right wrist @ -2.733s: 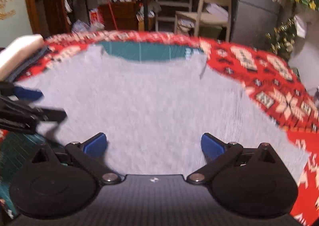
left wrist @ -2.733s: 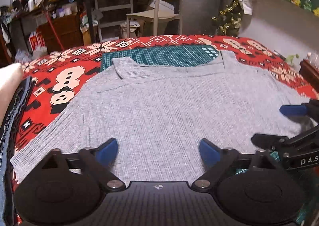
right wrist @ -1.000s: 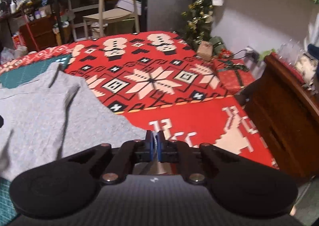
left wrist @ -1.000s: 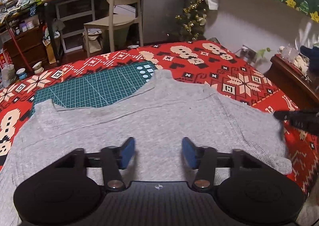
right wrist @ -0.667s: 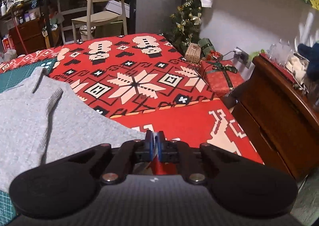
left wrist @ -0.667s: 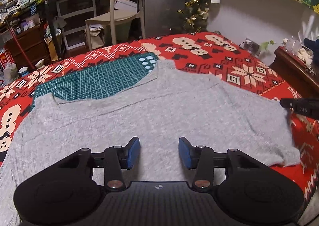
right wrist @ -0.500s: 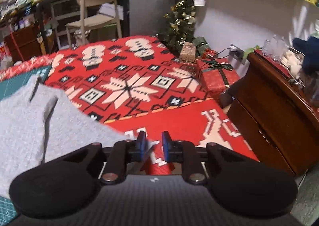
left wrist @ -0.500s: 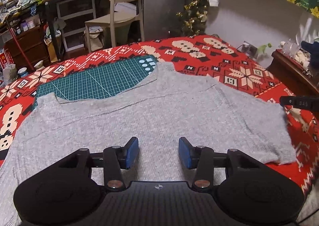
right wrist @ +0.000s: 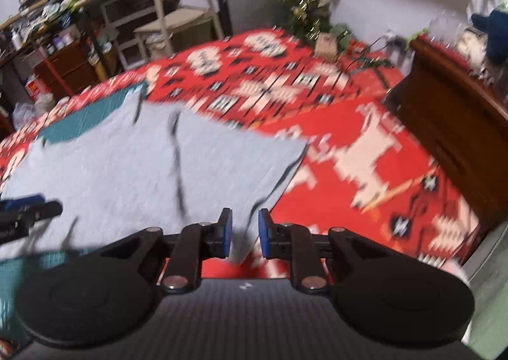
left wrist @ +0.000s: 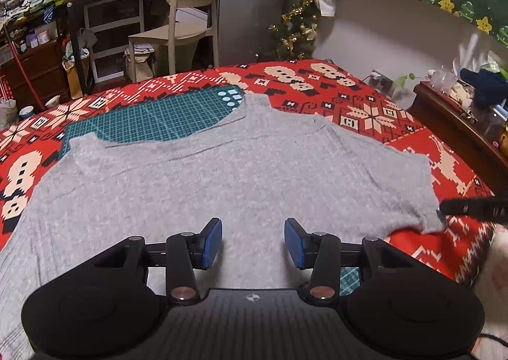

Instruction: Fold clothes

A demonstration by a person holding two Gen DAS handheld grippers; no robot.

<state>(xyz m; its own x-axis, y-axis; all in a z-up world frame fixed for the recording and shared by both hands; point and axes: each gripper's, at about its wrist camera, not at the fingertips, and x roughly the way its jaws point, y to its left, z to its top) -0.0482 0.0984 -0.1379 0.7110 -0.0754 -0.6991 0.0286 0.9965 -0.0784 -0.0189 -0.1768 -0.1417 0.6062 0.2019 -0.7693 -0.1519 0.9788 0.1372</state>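
Grey ribbed knit fills most of the left wrist view: a grey garment (left wrist: 222, 169) lies spread flat over a red patterned blanket (left wrist: 365, 112) and partly over a green cutting mat (left wrist: 152, 118) that shows above its upper edge. The left gripper (left wrist: 253, 244) hovers above the near part of the cloth with its blue-padded fingers (left wrist: 212, 241) standing apart and nothing pinched between them. At the right edge of this view a dark finger of the right gripper (left wrist: 473, 207) sits just beside the garment's right sleeve end, where the cloth is slightly bunched. Behind the blanket stand a beige chair (left wrist: 181, 23), a small decorated tree (left wrist: 295, 30) and cluttered shelves; on the wooden cabinet (left wrist: 460, 125) at the right sit clear containers whose contents are too small to make out, with a dark blue bundle next to them. The right wrist view is blurred. The right gripper (right wrist: 243, 233) has its fingers (right wrist: 224, 231) parted by a narrow gap, and the sleeve edge of the grey garment (right wrist: 127, 163) appears to lie below that gap, not pressed by the pads. The left gripper (right wrist: 28, 210) shows at the left edge over the cloth. The wooden cabinet (right wrist: 451, 112) stands at the right beyond the blanket (right wrist: 365, 169).
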